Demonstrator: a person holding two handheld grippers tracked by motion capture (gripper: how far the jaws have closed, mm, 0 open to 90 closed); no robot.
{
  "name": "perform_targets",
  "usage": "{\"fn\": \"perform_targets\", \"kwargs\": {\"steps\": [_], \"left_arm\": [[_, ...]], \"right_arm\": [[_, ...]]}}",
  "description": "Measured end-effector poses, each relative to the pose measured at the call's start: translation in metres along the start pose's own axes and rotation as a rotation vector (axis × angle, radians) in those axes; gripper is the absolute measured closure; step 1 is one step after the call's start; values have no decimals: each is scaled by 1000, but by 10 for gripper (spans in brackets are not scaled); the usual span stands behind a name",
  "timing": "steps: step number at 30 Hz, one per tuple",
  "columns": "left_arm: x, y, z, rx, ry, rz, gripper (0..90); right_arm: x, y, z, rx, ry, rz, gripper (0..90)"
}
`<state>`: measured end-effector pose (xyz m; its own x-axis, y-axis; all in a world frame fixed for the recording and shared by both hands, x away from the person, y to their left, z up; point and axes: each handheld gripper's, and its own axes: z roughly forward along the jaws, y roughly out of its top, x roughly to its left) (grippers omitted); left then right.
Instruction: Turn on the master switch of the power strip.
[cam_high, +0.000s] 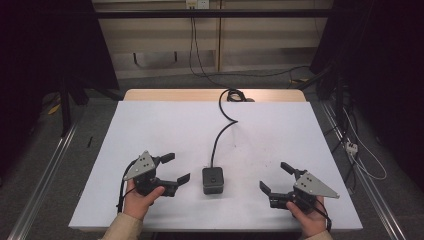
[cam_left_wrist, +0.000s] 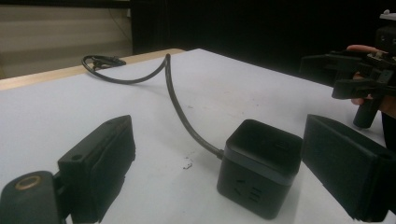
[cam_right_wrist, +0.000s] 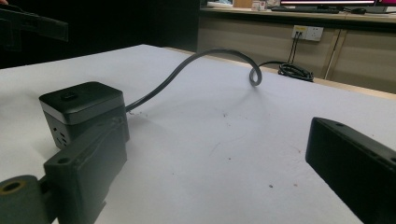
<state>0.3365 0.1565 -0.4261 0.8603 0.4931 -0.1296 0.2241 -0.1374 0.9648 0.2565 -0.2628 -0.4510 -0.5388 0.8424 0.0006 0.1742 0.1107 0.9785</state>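
Black power cube (cam_high: 212, 180) sits unobstructed on white table (cam_high: 150, 125) between wide-spread left gripper (cam_high: 177, 167) and right gripper (cam_high: 274, 177).

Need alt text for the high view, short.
A black cube power socket with a trailing cable sits on a white table, midway between two hand-held claws. The left claw and right claw both face it with jaws open, neither touching it.

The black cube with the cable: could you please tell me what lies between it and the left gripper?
Nothing: in the high view, bare white table separates the left gripper from the black cube, and the jaws stand open.
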Motion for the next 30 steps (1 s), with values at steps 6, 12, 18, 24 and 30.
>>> {"fn": "perform_targets", "kwargs": {"steps": [6, 12, 18, 24, 30], "left_arm": [[-2, 1, 3, 7, -10, 3, 110], [-3, 2, 5, 6, -14, -8, 133], [-4, 3, 7, 13, -15, -18, 153], [-5, 4, 9, 13, -21, -15, 167], [-7, 5, 11, 24, -31, -13, 202]], "right_arm": [[0, 0, 0, 0, 0, 0, 46], [0, 0, 0, 0, 0, 0, 46], [0, 0, 0, -1, 0, 0, 47], [0, 0, 0, -1, 0, 0, 47], [0, 0, 0, -1, 0, -1, 47]]}}
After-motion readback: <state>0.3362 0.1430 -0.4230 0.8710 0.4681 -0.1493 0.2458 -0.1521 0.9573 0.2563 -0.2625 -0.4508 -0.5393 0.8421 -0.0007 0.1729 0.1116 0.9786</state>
